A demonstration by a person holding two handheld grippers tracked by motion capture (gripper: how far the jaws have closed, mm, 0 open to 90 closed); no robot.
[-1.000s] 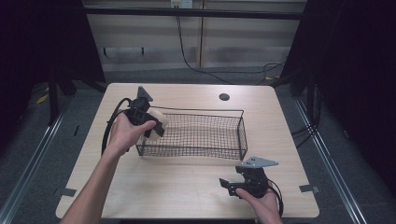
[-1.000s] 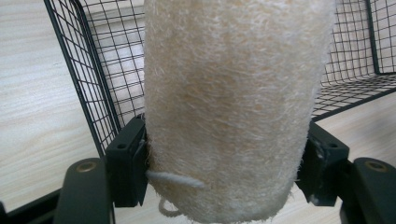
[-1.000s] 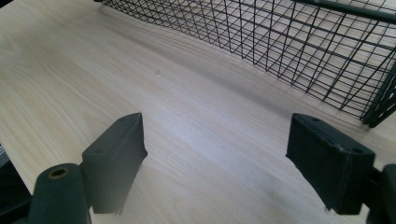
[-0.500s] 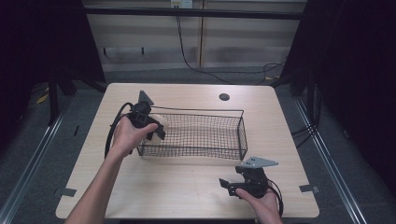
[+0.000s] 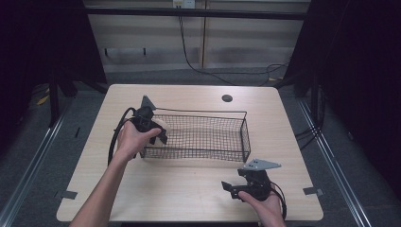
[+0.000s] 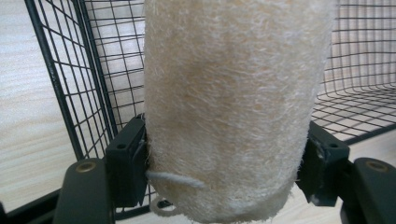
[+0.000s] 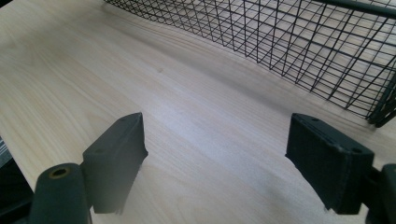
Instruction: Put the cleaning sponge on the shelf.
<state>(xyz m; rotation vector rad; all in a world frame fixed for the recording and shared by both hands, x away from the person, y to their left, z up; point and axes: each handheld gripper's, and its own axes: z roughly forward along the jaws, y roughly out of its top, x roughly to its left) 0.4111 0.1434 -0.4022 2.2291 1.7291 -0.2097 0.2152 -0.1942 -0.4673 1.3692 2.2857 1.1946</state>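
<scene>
Lit from above in the high view, with the bench [image 5: 189, 189] bright and evenly pale against near-black surroundings, slightly soft and grainy throughout. Close and sharp in the left gripper view on the fibres of the loofah [image 6: 233, 107] between the jaws, with the wire basket [image 6: 93, 70] behind it crisp too and faint shade near the lower edge. Softly blurred on the near jaws in the right gripper view, with a pale sheen on the wood between them and dim shadow just below each.
</scene>
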